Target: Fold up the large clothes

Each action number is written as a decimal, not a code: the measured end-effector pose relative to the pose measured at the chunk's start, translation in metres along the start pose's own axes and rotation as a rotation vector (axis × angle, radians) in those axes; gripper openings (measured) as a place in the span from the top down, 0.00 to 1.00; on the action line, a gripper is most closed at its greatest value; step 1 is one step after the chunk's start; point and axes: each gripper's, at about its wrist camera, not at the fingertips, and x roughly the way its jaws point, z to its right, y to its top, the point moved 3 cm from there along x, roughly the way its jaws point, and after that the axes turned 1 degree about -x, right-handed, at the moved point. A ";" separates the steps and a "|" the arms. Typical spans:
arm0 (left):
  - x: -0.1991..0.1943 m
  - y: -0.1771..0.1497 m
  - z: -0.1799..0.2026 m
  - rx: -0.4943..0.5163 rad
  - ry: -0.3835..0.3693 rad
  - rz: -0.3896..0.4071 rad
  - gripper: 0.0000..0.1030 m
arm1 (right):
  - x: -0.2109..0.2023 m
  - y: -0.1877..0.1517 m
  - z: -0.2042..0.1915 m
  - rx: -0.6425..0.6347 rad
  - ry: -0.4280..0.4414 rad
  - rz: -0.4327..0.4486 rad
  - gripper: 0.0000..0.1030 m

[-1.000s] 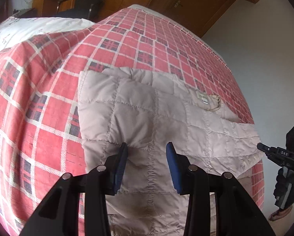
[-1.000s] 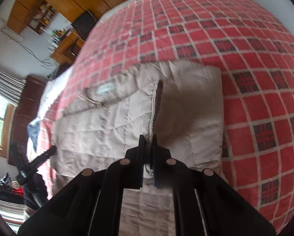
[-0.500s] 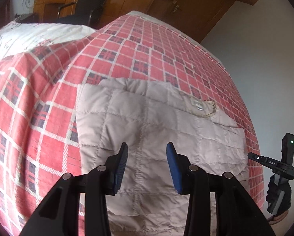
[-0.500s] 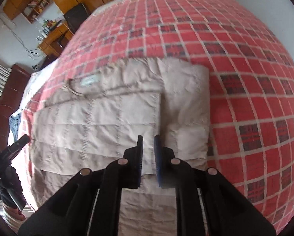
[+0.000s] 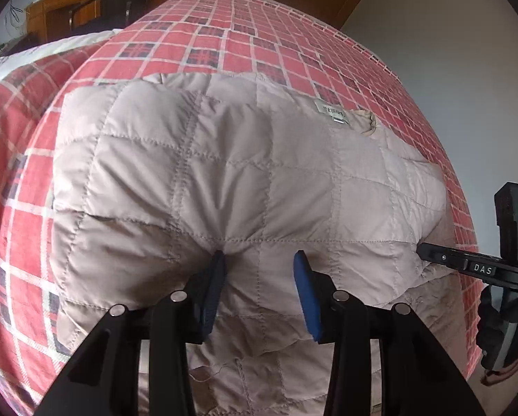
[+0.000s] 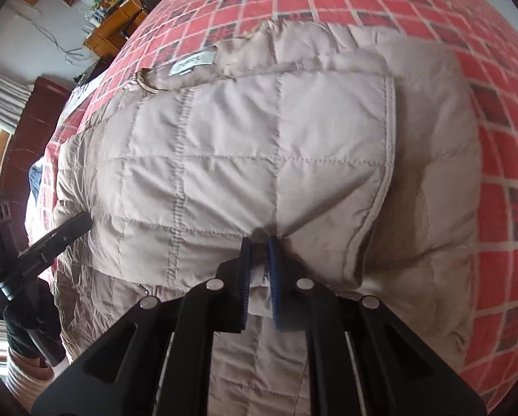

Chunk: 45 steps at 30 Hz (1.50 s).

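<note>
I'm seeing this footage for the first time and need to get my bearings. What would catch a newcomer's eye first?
The beige quilted jacket, partly folded, fills the middle of both views on a red plaid bedspread. The right tongs are shut on the jacket's near fabric, while the left tongs stand open against its near edge. A white label sits at the collar, on the jacket's far side.
</note>
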 end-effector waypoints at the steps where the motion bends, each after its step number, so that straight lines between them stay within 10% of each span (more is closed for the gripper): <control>1: -0.001 0.000 0.000 -0.002 0.002 0.000 0.61 | 0.001 0.001 0.001 0.006 0.003 -0.003 0.93; 12: -0.025 -0.010 0.052 0.095 -0.004 0.036 0.60 | -0.023 -0.006 -0.052 -0.099 0.038 0.050 0.84; 30: -0.002 -0.020 0.036 0.036 0.037 -0.047 0.60 | 0.002 -0.008 -0.053 -0.082 0.071 0.000 0.82; 37: -0.094 -0.065 0.006 0.049 0.066 0.021 0.38 | -0.083 -0.065 -0.029 -0.193 0.072 0.116 0.55; 45: -0.140 -0.161 -0.058 -0.048 0.130 -0.091 0.34 | -0.126 -0.157 0.038 -0.176 -0.049 0.090 0.40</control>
